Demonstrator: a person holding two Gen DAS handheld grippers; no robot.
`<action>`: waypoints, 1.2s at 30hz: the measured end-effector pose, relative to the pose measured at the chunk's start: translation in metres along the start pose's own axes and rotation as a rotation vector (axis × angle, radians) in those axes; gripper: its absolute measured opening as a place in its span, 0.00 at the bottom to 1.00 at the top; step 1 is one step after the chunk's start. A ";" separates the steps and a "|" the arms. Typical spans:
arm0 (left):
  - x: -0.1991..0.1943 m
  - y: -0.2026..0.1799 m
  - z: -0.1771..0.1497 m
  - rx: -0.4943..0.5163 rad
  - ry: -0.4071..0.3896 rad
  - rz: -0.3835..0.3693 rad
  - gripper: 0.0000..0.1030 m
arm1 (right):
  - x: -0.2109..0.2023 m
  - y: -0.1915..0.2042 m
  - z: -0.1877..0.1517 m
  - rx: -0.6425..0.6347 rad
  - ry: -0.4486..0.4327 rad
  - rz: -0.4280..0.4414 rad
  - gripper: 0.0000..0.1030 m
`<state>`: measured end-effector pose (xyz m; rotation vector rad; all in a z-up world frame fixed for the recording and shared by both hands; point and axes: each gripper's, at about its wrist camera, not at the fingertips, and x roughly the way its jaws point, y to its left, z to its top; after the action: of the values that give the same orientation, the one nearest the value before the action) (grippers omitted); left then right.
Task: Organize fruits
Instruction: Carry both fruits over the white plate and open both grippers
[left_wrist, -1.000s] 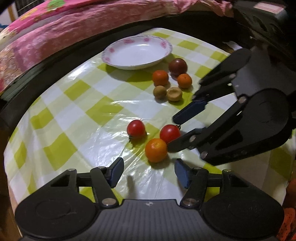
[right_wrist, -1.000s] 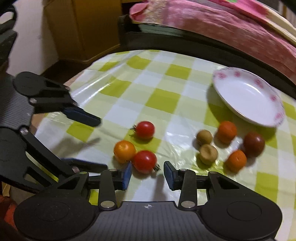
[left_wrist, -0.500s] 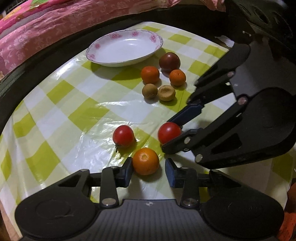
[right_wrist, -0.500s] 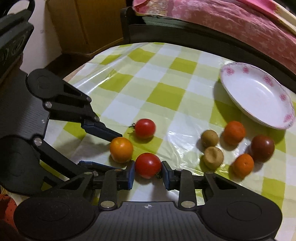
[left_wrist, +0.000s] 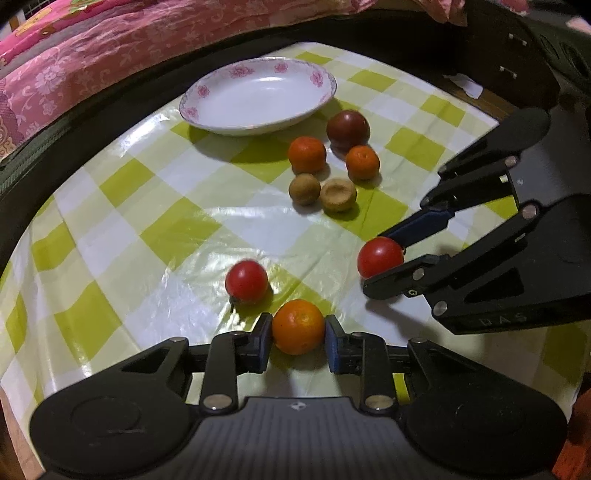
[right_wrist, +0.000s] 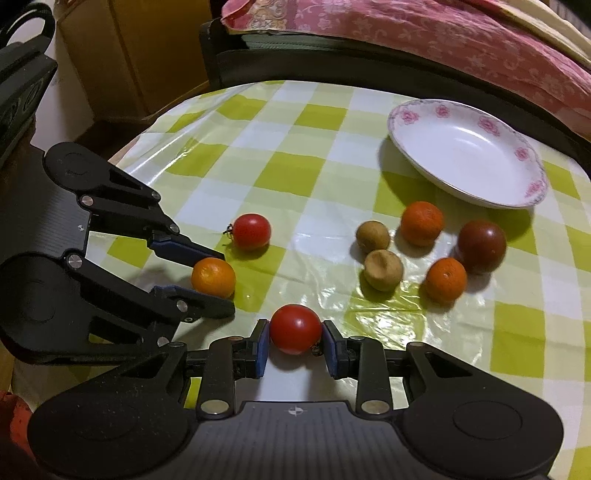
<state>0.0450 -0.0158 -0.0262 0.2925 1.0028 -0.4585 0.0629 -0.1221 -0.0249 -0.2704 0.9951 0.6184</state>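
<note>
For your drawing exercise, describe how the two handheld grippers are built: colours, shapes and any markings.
Both the left gripper and the right gripper are matt black plastic. Each has two round discs on a ribbed body, angular linkage arms with silver rivets, and blue pads on the fingers. A small round mark sits at the centre. No cables or sleeves show.

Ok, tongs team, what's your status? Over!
Left tongs closing on orange. Right tongs shut on tomato. Plate empty, nothing in the way.
</note>
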 end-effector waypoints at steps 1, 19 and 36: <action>-0.001 0.000 0.003 -0.004 -0.006 -0.001 0.36 | -0.002 -0.001 0.000 0.010 -0.005 -0.005 0.26; 0.014 0.034 0.110 -0.100 -0.128 0.020 0.36 | -0.019 -0.064 0.045 0.189 -0.152 -0.129 0.26; 0.069 0.057 0.151 -0.133 -0.126 0.064 0.36 | 0.018 -0.114 0.083 0.181 -0.169 -0.260 0.26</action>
<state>0.2161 -0.0492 -0.0066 0.1735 0.8941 -0.3460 0.1959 -0.1666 -0.0035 -0.1803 0.8296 0.3070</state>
